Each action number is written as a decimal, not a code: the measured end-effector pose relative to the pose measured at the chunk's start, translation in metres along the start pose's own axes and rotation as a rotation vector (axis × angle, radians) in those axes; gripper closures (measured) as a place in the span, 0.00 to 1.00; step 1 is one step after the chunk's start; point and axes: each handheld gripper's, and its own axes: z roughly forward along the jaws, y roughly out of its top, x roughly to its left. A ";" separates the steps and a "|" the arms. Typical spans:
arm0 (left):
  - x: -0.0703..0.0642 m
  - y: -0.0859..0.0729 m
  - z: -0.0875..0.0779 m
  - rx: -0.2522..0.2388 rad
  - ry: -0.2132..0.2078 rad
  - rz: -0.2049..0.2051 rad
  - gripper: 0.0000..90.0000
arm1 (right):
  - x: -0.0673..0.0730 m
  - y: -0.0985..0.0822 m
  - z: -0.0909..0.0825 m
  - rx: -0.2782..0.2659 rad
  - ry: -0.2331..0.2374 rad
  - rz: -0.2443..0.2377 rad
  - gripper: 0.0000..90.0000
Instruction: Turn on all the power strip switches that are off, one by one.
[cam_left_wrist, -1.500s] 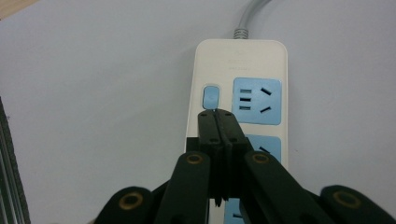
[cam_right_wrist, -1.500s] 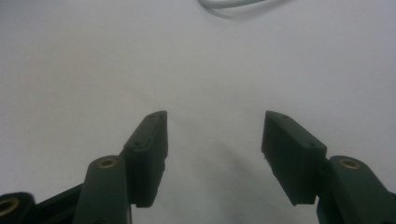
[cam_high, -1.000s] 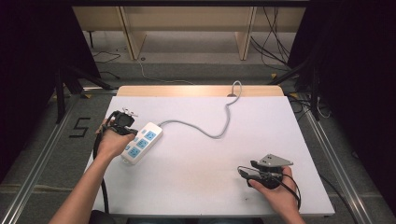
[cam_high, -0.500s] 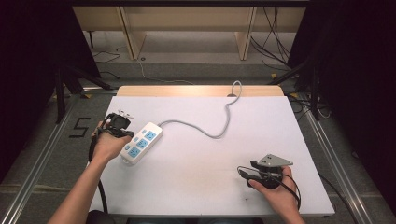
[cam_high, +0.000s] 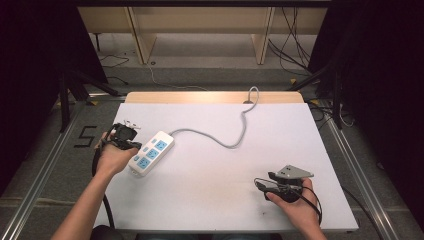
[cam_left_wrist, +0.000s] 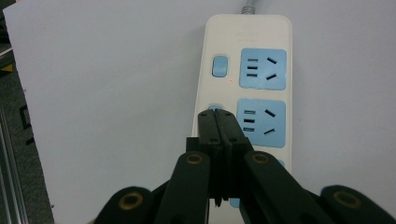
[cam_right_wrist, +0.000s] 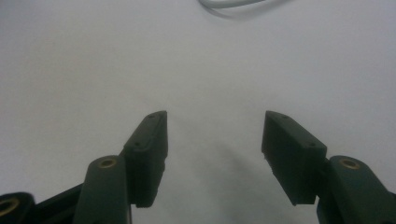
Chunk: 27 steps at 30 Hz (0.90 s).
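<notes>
Power strip (cam_high: 151, 153) is laid at the left side of the white table (cam_high: 210, 200), slanted, with its blue sockets facing up and its grey cable (cam_high: 227, 142) leading away toward the far edge.

Nearest, at the right front of the table, the right gripper (cam_high: 267, 186) is held low over bare surface, well apart from the strip. In the right gripper view its jaws are seen spread wide, with nothing between them, and the right gripper (cam_right_wrist: 214, 135) is pointed across the blank white top; a loop of the cable (cam_right_wrist: 233, 3) is seen at the far end of that view.

Farther back, at the left edge, the left gripper (cam_high: 131, 145) is held just beside the strip's near end. In the left gripper view the jaws are seen pressed together with no gap, and the left gripper (cam_left_wrist: 219, 122) is tipped at the strip's middle switch (cam_left_wrist: 214, 107), which is largely covered by the tips; contact cannot be told. Beyond it, the upper switch (cam_left_wrist: 219, 66) and two blue sockets (cam_left_wrist: 262, 69) are seen on the strip (cam_left_wrist: 247, 35).

Beyond the table's far edge, a wooden frame (cam_high: 200, 25) is seen standing on the floor.
</notes>
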 end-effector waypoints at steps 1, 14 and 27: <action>0.000 0.000 0.000 -0.002 0.000 -0.002 1.00 | 0.000 0.000 0.000 -0.001 0.000 0.002 0.47; 0.001 -0.008 0.000 0.003 0.001 -0.009 1.00 | 0.000 0.000 0.000 0.000 0.001 0.000 0.47; 0.001 -0.014 0.000 0.011 -0.005 -0.013 1.00 | 0.000 0.000 0.000 0.001 0.000 0.001 0.47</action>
